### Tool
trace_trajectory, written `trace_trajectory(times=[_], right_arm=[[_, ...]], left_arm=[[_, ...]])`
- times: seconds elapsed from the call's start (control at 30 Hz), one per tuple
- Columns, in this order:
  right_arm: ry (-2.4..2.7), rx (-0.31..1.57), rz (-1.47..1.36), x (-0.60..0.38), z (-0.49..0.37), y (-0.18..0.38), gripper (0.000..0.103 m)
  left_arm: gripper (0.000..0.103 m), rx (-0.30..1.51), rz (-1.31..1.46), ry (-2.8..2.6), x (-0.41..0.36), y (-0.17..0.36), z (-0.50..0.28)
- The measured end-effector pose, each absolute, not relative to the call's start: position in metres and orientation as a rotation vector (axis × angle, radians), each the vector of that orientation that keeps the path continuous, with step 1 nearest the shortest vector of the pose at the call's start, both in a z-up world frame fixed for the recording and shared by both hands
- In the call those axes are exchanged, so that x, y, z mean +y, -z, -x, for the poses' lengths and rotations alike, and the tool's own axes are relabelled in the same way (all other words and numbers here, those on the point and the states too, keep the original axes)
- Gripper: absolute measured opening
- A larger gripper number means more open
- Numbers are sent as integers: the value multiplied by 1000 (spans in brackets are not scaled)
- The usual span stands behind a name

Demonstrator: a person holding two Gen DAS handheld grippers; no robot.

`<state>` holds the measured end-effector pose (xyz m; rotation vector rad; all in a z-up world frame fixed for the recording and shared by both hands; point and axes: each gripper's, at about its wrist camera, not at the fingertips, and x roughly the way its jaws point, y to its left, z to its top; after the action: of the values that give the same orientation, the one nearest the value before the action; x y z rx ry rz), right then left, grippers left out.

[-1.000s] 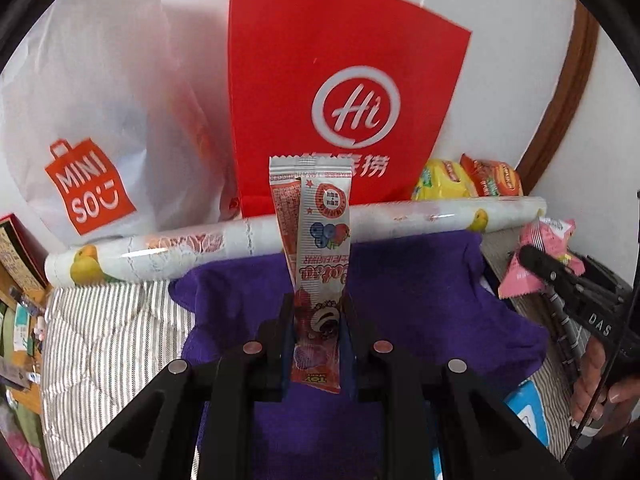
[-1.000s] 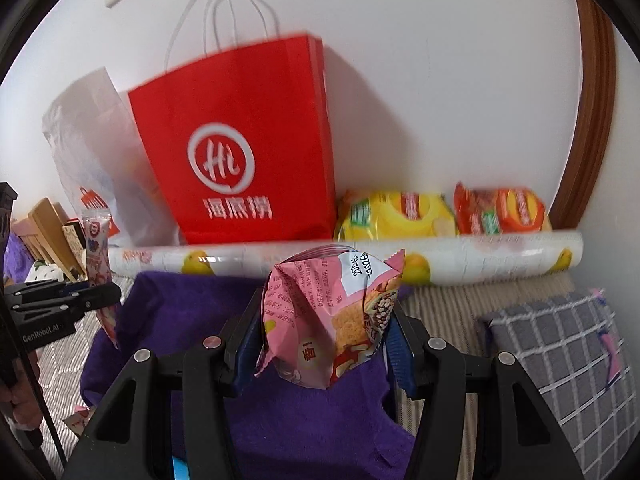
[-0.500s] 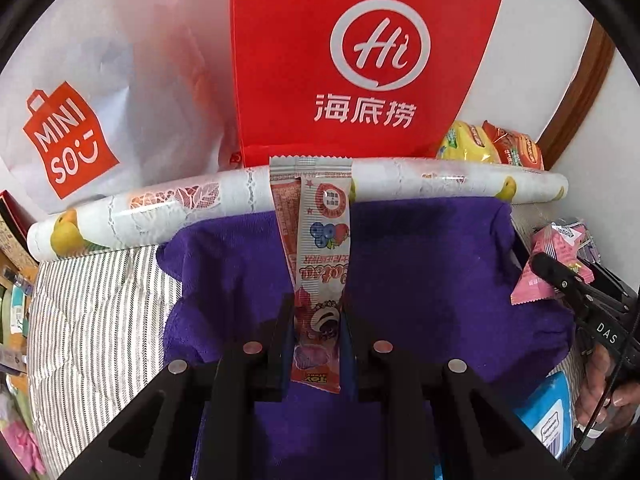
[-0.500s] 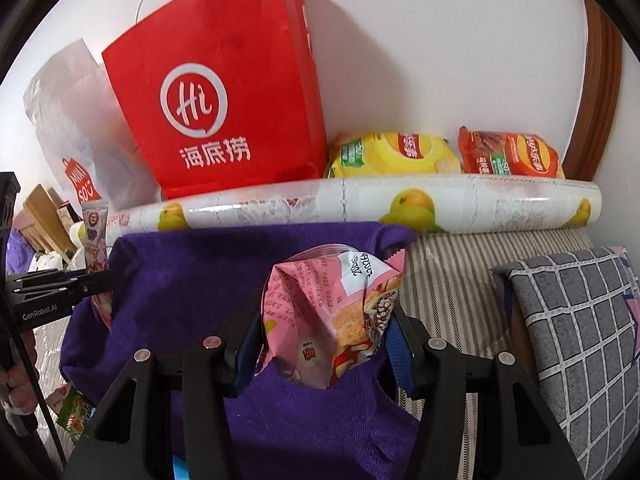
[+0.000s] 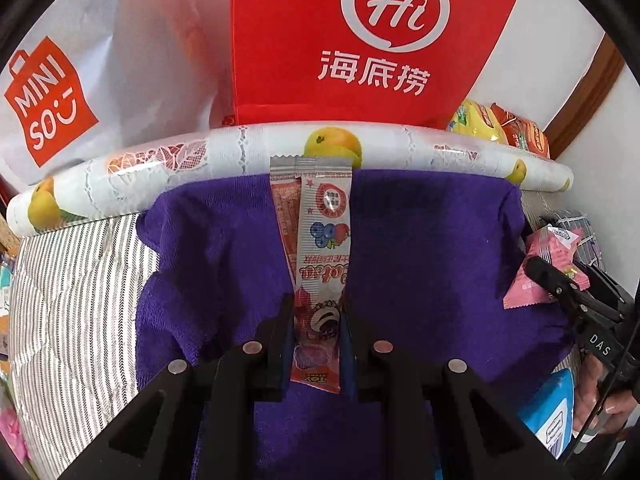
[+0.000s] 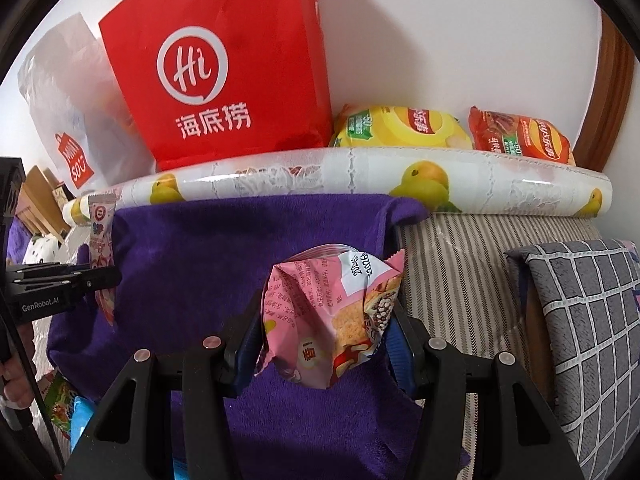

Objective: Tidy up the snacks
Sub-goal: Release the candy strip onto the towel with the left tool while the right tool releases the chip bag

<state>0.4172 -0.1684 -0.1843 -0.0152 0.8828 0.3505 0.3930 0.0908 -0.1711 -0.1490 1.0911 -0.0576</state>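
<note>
Left gripper (image 5: 316,320): jaws closed on the lower part of a long stick snack packet (image 5: 320,256), which stands upright, its crimped top overlapping the fruit-print roll (image 5: 400,148) at 12 o'clock in the left wrist view; the packet's bottom end pokes out below the fingers, and the print there is too blurred to read. Right gripper (image 6: 324,328): jaws pinched on a puffy pink snack pouch (image 6: 332,312), crumpled, with its lower corner hanging beneath the fingers; lettering is partly legible, brand not. Both grippers hang above a purple towel (image 6: 224,248) spread over striped bedding (image 5: 76,292). From the right wrist view the left gripper shows at 9 o'clock, with its packet's lower half hidden behind the finger. From the left wrist view the right gripper enters at 3 o'clock, pouch mostly visible, and a hand (image 5: 600,408) on its handle is cut by the frame edge. Beyond the towel, the roll lies across at 12 o'clock; behind it a red paper bag (image 6: 224,68) stands against the wall, top cut off, with a white Miniso bag (image 5: 60,92) at 10 o'clock. At 1 o'clock in the right view, a yellow chip bag (image 6: 400,128) and a red chip bag (image 6: 520,136) sit behind the roll, lower edges hidden. A grey checked cushion (image 6: 584,320) is at 3 o'clock, and a blue pack (image 5: 554,412) at 4 o'clock in the left view, partly covered.
</note>
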Motion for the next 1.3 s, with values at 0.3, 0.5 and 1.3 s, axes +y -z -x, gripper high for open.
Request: trace_trajectory(times=[0.3,0.5,1.3], right_arm=[[-357,899,58,-160,-417,190,56],[-372,892,65,-159,-414,184,69],[-289,714,-52,-170,-311,88,74]], left_arm=[[22,1111,153,57,91,174,-397],[22,1109,141,52,89,173,-399],[55,881,102,102,75,66,-339]])
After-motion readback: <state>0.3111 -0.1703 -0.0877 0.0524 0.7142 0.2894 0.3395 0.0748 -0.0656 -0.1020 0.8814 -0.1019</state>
